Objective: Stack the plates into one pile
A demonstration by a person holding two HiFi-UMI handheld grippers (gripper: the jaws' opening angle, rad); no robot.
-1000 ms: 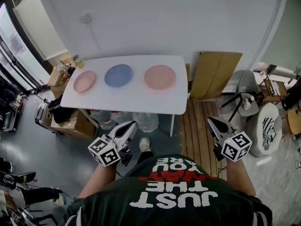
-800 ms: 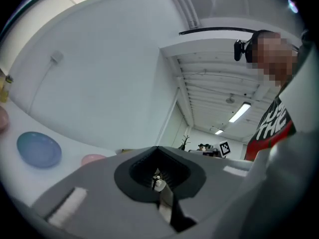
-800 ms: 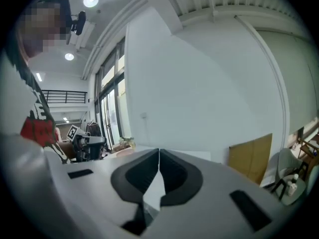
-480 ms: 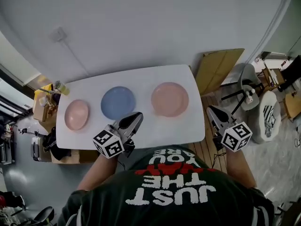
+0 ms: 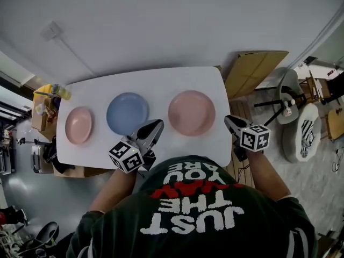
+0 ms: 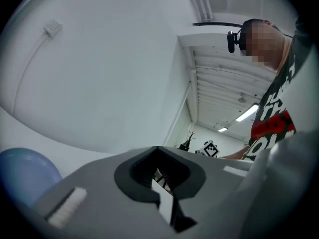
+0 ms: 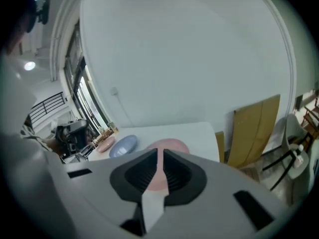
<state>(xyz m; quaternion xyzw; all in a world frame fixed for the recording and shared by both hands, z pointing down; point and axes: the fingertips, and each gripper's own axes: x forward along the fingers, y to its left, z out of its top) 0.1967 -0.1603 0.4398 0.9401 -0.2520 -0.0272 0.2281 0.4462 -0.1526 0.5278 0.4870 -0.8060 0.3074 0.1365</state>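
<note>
Three plates lie in a row on the white table: a small pink plate at the left, a blue plate in the middle, a larger pink plate at the right. My left gripper hovers over the near edge, just right of the blue plate, jaws shut and empty. My right gripper is at the table's near right corner, beside the larger pink plate, shut and empty. The right gripper view looks past its shut jaws at the larger pink plate, blue plate and small pink plate.
A brown cardboard sheet leans just right of the table. A grey chair stands beyond it on the floor. Boxes and a yellow bottle crowd the table's left end. A white wall runs close behind the table.
The person has stepped up to the table. Both grippers came forward from over the floor to the table's near edge, and the right one swung in toward the right corner.
</note>
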